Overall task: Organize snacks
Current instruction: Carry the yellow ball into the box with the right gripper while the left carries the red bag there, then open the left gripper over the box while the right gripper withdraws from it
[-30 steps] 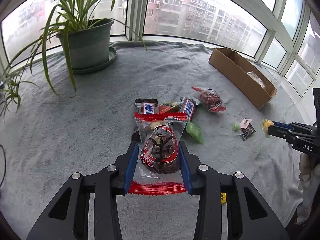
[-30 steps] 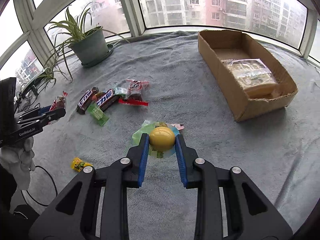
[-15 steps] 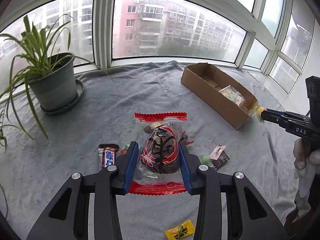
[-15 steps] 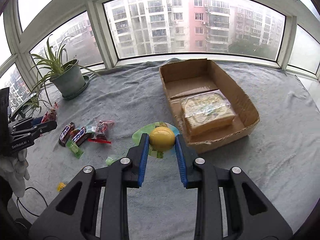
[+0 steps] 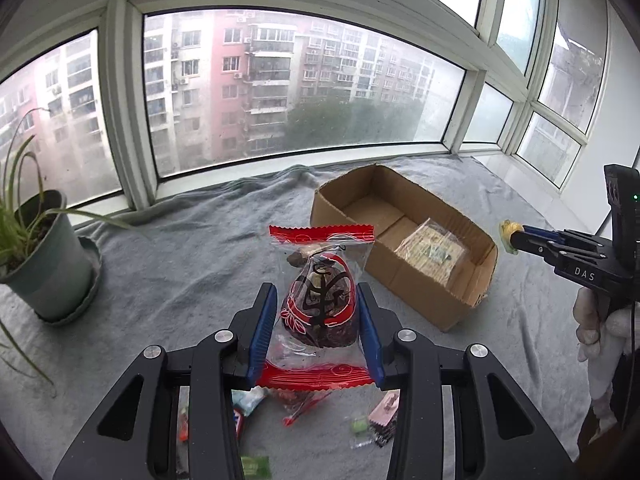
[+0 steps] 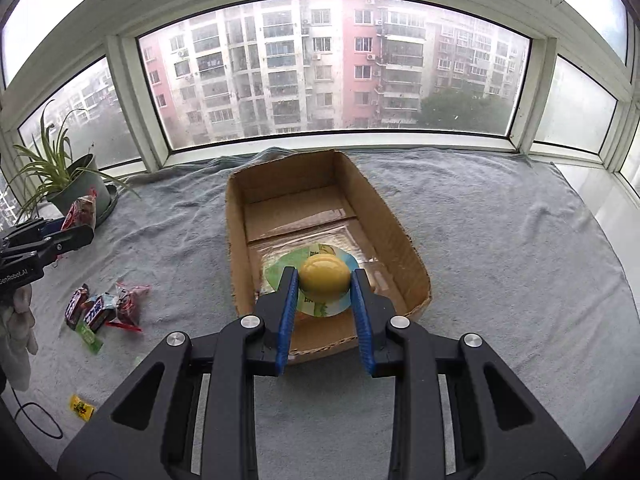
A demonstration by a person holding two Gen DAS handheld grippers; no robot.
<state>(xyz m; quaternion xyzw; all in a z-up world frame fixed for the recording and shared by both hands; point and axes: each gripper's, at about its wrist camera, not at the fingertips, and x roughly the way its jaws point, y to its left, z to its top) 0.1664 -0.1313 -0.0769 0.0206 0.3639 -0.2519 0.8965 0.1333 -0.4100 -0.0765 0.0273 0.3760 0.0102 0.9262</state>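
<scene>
though one clear-wrapped biscuit pack (image 5: 430, 250) already lies in the open brown cardboard box (image 6: 240, 240), most of the job remains: the left gripper (image 5: 316, 334) is clamped on a crinkly clear bag with red sealed ends (image 5: 320, 300), the right gripper (image 6: 325, 312) on a smooth yellow dome jelly cup (image 6: 324, 278) above the box, and foil-wrapped bars (image 6: 90, 312) wait on the fuzzy grey blanket (image 6: 500, 260).

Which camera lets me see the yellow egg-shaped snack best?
The right wrist view: the yellow snack fills the middle, gripped between the right gripper jaws above the cardboard box. In the left wrist view it is only a tiny yellow blob at the gripper's tip.
</scene>
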